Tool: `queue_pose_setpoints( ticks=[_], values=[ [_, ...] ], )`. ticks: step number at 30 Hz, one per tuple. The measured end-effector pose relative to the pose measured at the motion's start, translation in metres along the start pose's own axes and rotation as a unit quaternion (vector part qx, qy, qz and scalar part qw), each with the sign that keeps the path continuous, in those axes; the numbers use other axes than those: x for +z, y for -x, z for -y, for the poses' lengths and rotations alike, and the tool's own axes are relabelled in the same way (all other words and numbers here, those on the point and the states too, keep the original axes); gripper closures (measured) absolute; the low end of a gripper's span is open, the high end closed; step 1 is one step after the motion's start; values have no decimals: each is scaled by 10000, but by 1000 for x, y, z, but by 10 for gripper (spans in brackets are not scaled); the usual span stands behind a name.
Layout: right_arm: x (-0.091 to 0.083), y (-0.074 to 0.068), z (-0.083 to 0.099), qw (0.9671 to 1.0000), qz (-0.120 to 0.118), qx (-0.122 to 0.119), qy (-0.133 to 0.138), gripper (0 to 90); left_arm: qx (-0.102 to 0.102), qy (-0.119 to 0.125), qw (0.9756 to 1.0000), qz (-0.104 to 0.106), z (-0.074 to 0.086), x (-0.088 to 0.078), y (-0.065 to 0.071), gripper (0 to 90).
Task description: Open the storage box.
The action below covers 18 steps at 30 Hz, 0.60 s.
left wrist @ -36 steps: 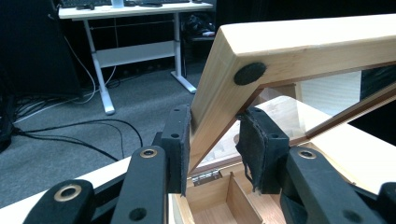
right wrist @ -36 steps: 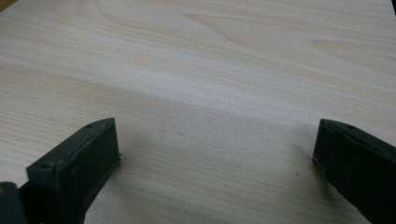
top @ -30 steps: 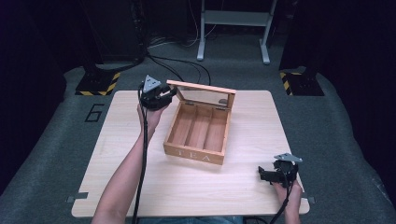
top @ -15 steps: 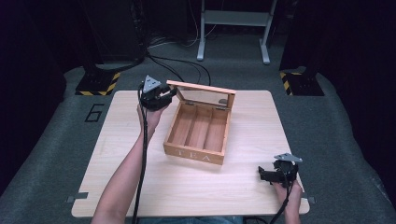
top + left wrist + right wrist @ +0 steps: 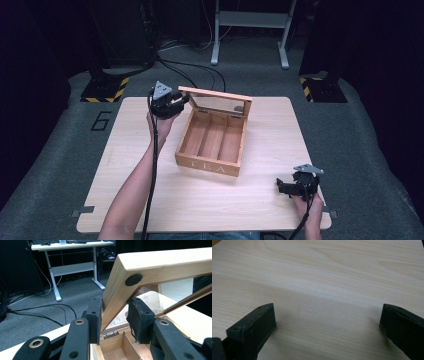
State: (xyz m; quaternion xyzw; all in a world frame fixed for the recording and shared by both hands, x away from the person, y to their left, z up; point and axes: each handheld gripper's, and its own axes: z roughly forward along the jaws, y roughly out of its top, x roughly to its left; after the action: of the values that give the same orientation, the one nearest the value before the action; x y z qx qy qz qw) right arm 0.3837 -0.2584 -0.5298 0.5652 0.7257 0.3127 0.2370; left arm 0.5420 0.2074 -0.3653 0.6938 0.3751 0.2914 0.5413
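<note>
A: Status? Tea box (image 5: pixel 212 142) mid-table, lid (image 5: pixel 140 277) raised, its corner clamped by left gripper (image 5: pixel 113 317).

B: Right gripper (image 5: pixel 290 186) wide open, nothing held, near-right. Compartments seen empty; lid's next move can't be judged.

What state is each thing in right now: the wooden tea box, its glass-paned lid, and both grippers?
Wooden tea box: on the table, open, its three compartments empty.
Glass-paned wooden lid: raised and tilted, held by its corner.
Left gripper: shut on the lid's corner frame, pads pressing both sides.
Right gripper: open, nothing between the jaws, low over the light wooden table.
</note>
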Motion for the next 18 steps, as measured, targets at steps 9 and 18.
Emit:
queue_pose_setpoints(
  ticks=[9,18],
  values=[
    [0,0,0,10000,0,-2,-1,0,15,-17,10000,12,2,-2,1,635],
    [0,0,0,10000,3,-7,-1,0,11,-29,9999,115,20,-14,4,612]
  ],
)
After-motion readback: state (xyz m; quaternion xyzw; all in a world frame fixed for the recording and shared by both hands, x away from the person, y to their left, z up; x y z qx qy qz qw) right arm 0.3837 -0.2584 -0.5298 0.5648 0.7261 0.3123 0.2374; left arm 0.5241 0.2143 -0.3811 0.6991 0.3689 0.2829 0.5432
